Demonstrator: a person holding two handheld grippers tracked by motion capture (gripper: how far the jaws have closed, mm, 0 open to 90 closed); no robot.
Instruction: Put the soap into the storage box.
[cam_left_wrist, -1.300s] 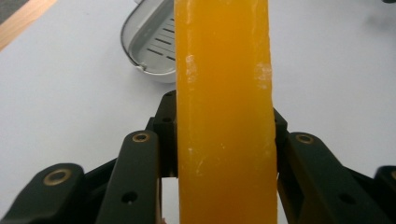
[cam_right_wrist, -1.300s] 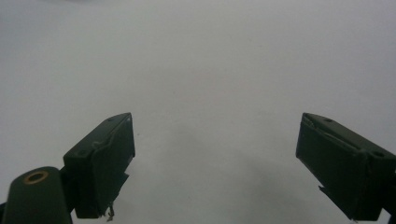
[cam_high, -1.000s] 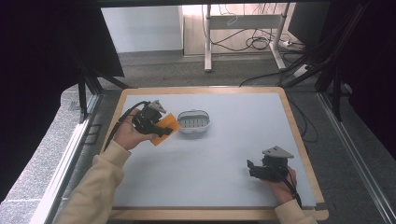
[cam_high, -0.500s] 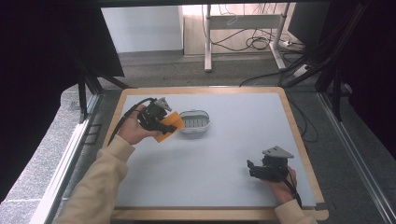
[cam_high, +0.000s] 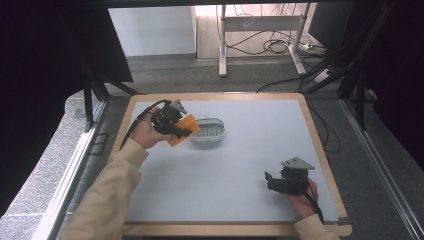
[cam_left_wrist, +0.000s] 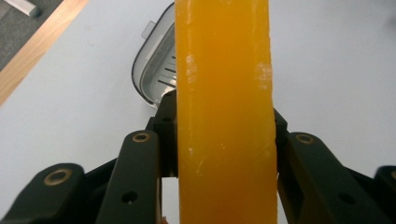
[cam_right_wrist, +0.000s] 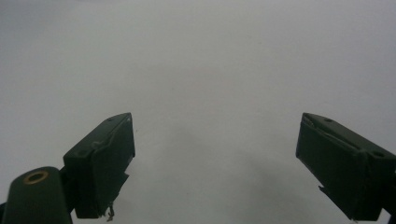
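1. Already, in the high view, your left gripper (cam_high: 176, 126) has the orange soap bar (cam_high: 182, 129) clamped between its jaws and lifted off the tabletop (cam_high: 235, 165). It sits just beside the left end of the grey soap dish (cam_high: 208, 131), close to the dish's rim but not yet over its slatted floor. Your right gripper (cam_high: 272, 181) rests low on the near right part of the tabletop, well apart from the dish and holding nothing.

2. Next, the left gripper view confirms the grasp: the soap bar (cam_left_wrist: 224, 112) stands on edge between the two black jaws, which press on its broad faces. Part of the soap dish (cam_left_wrist: 156, 77) shows behind the bar at the left, its drain slots bare, so nothing lies in it as far as you can see. The wooden edge of the table sits in the far upper left corner.

3. Then, in the right gripper view, your right gripper (cam_right_wrist: 215, 165) has its jaws spread wide over bare tabletop (cam_right_wrist: 201, 70), with nothing between them.

4. So, by my judgement, the pick-up is done and the carry is nearly done. What is left: bring the bar over the dish's middle, lower it flat onto the slats, and let go. The right gripper looks idle and has no part to play yet.
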